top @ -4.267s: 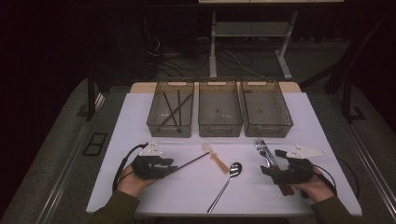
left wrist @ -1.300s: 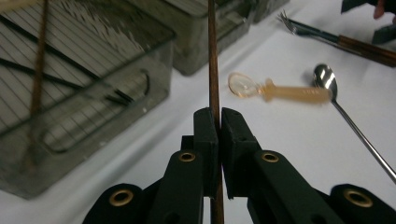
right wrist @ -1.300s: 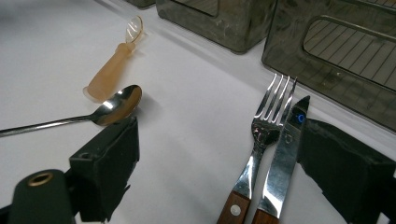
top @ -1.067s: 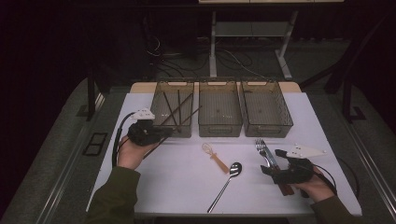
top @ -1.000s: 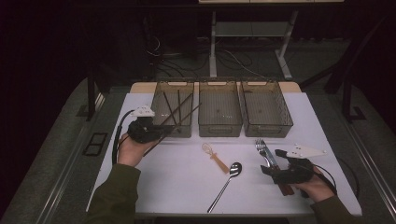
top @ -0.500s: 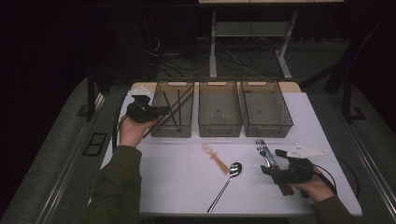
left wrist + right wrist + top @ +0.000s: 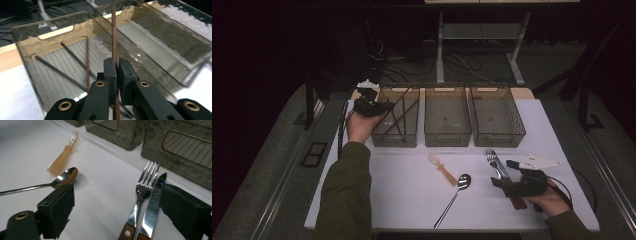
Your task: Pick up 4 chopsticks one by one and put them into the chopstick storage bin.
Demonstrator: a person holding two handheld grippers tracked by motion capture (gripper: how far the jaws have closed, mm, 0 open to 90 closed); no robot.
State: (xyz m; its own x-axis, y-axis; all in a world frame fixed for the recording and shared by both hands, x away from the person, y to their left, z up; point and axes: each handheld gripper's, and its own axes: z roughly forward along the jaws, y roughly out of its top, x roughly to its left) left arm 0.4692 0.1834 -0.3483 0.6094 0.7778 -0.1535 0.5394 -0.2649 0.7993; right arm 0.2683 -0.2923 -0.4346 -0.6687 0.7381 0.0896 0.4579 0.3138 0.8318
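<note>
The thin, dark brown wooden chopstick (image 7: 114,37) is pinched between the pads of the left gripper (image 7: 117,72), running straight up from between its jaws and out over the leftmost smoky transparent plastic bin (image 7: 62,45). In the high view the same chopstick (image 7: 395,104) slants across that bin's (image 7: 396,136) near-left corner, with the left gripper (image 7: 379,106) clenched on it just outside the bin's left wall. It looks light and stiff, a slim smooth stick that could easily swivel or slip lengthwise in a two-pad pinch; a hold nearer its middle than its tip would, I judge, keep it from pivoting, and it needs little squeeze. Beneath the jaws, on the bin floor, lie other chopsticks: two black ones (image 7: 60,72) and a brown one (image 7: 87,62), so the held stick seems meant to join them.

Well away from this gripper, the right gripper (image 7: 115,202) rests on the white table top (image 7: 105,187) with its jaws spread apart, grasping nothing. Between its jaws lie a wooden-handled steel fork (image 7: 141,197) and a wooden-handled steel knife (image 7: 152,205), side by side. Beyond its left jaw are a steel spoon (image 7: 62,178) and a small translucent peach plastic spoon (image 7: 63,155).
</note>
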